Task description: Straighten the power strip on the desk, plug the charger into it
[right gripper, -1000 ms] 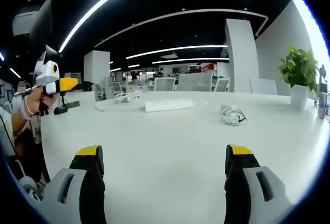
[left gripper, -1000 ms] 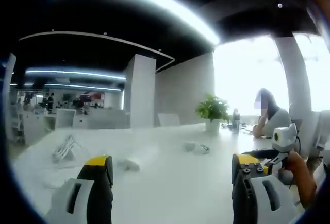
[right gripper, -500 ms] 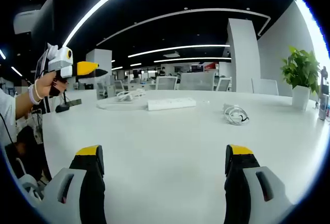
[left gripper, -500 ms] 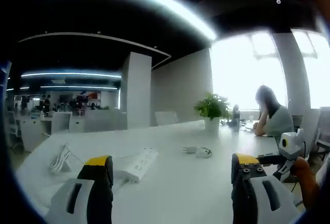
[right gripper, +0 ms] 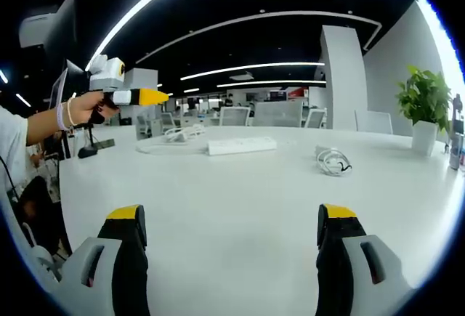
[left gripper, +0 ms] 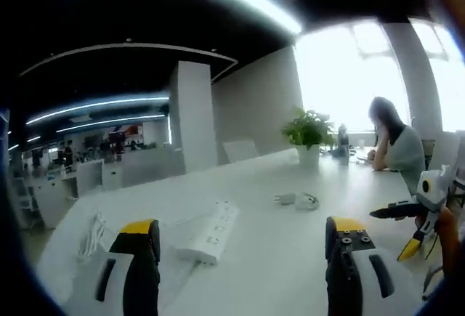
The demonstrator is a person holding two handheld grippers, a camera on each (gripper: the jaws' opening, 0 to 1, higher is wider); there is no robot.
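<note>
I can read no text, brand or number anywhere here. The power strip (left gripper: 211, 230) on the desk (right gripper: 240, 200) shows a plain white face, its markings too small for me to make out. Far behind the strip in the right gripper view, a red sign (right gripper: 293, 94) is only a blur.

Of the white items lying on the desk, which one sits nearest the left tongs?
The power strip, the long bar lying just beyond the left tongs; the charger lies farther off.
</note>
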